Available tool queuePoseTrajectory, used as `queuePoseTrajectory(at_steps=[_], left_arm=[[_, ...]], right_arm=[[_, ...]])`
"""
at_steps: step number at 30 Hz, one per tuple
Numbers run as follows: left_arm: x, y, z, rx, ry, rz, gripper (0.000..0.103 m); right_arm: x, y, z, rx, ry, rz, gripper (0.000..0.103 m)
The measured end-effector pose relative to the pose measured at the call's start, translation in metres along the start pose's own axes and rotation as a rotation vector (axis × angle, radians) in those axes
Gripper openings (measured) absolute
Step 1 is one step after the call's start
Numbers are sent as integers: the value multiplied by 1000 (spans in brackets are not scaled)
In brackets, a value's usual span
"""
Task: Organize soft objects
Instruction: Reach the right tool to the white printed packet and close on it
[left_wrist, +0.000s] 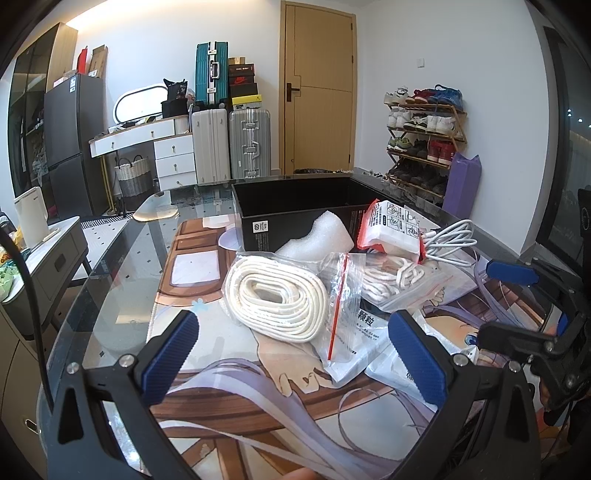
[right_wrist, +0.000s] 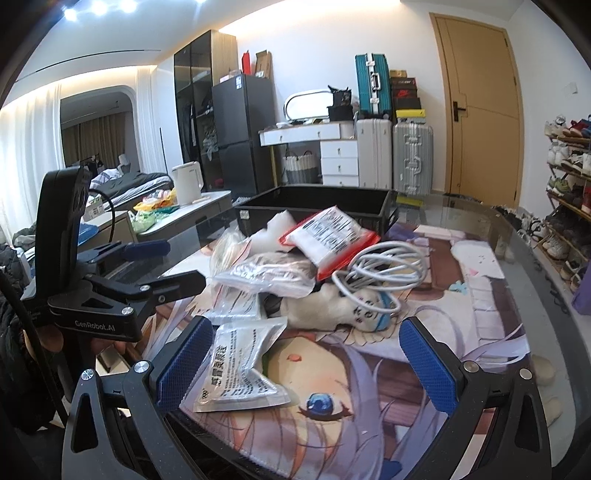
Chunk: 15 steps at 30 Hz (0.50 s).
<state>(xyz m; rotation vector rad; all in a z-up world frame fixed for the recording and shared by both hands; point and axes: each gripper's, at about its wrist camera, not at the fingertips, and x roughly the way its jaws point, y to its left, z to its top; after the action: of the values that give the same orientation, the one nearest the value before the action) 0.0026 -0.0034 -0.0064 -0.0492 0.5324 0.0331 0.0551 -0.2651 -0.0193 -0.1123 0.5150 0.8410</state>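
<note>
A pile of soft things lies on the printed mat in front of a black open box (left_wrist: 295, 195). It holds a coiled white rope (left_wrist: 277, 295), a white foam piece (left_wrist: 321, 236), a zip bag of white cord (left_wrist: 391, 280), a red-edged white packet (left_wrist: 395, 229), a white cable (left_wrist: 450, 240) and flat white sachets (right_wrist: 240, 376). A white plush (right_wrist: 332, 306) lies under the cable in the right wrist view. My left gripper (left_wrist: 295, 354) is open and empty, just short of the rope. My right gripper (right_wrist: 306, 365) is open and empty over a sachet.
The pile sits on a glass table (left_wrist: 110, 280) covered by an anime mat (right_wrist: 369, 387). The box also shows in the right wrist view (right_wrist: 314, 206). The right gripper shows at the right edge of the left wrist view (left_wrist: 517, 306). Suitcases, a door and a shoe rack stand behind.
</note>
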Motion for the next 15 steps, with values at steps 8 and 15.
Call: queuePoseTrajectory(at_steps=[8, 15], left_arm=[[0, 1, -1, -7, 1, -4, 103], [0, 3, 1, -18, 4, -8, 103]], right_arm=[[16, 8, -5, -16, 66, 41, 103], [29, 25, -11, -48, 104, 89, 102]])
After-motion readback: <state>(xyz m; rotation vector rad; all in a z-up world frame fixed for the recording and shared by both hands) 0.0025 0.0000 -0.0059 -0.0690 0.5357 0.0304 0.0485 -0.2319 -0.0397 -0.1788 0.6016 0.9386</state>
